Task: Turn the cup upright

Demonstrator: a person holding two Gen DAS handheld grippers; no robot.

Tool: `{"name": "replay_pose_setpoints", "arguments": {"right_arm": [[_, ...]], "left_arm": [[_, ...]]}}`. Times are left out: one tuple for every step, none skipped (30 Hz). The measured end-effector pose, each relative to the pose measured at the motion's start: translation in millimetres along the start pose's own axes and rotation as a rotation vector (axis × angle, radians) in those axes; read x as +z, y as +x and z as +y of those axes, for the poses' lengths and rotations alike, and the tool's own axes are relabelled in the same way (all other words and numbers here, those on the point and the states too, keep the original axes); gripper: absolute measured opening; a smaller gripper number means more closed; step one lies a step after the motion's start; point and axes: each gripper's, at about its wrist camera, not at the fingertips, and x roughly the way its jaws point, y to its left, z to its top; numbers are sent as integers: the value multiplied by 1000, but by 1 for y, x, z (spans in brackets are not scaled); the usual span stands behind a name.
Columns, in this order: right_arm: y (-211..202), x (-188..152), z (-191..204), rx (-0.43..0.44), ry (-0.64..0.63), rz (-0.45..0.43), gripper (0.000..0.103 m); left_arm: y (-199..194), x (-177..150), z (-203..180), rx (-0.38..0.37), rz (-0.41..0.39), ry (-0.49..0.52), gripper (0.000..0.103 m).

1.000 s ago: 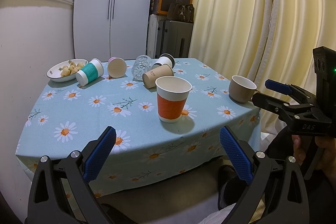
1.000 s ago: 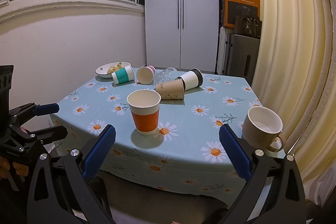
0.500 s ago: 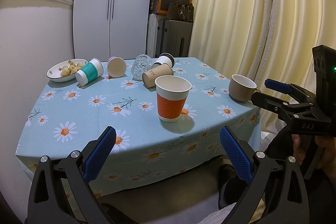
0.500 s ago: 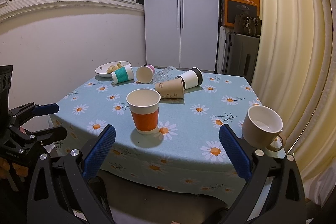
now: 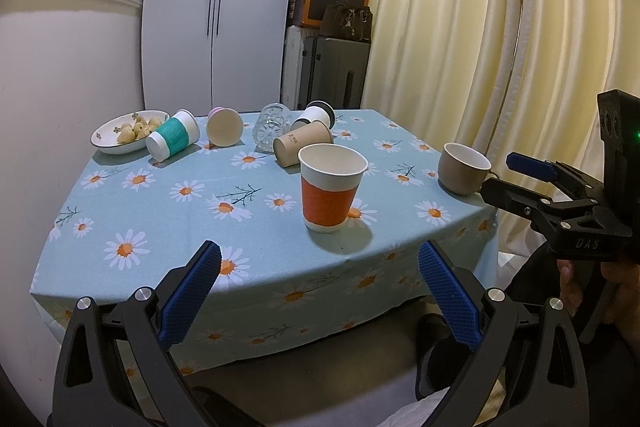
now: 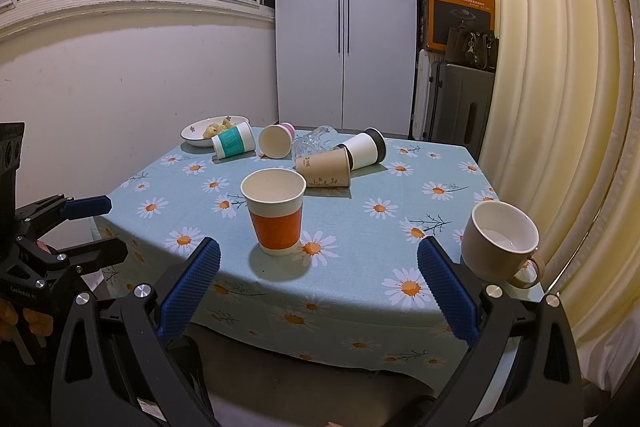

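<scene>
Daisy-print cloth covers the worktop (image 6: 400,195), set in a room corner beside cream curtains (image 6: 540,67) and a white wardrobe (image 6: 344,15). Orange cup (image 6: 276,213) stands upright near the front edge, while the glass (image 6: 310,145) behind the lying brown cup (image 6: 326,171) is hard to make out. Left claw (image 5: 318,301) and right claw (image 6: 318,297) both gape empty short of the worktop, unchanged from a moment ago.
</scene>
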Motion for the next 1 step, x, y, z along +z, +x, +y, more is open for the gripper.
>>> {"name": "replay_pose_setpoints", "arguments": {"right_arm": [[0, 0, 0, 0, 0, 0, 98]], "left_arm": [[0, 0, 0, -1, 0, 1, 96]]}}
